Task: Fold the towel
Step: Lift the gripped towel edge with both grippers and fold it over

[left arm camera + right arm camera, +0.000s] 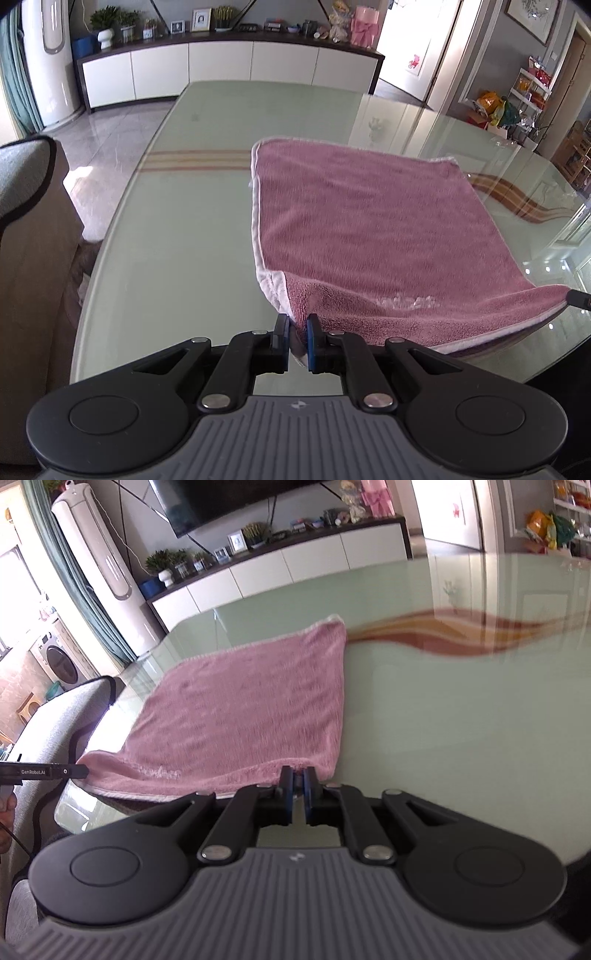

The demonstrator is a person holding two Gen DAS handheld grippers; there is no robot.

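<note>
Pink towel [369, 229] lies spread on the pale green glass table [177, 229], its near edge lifted clear of the surface at both corners. At six o'clock in the left wrist view, the left gripper [297, 341] pinches the near left corner. The right gripper [298, 790] clamps the near right corner.

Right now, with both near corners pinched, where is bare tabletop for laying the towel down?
Bare glass table lies left of the towel, toward the chair, beyond its far edge toward the sideboard, and right of it. Crowded only at the near edge, where the left tongs and right tongs grip.
</note>
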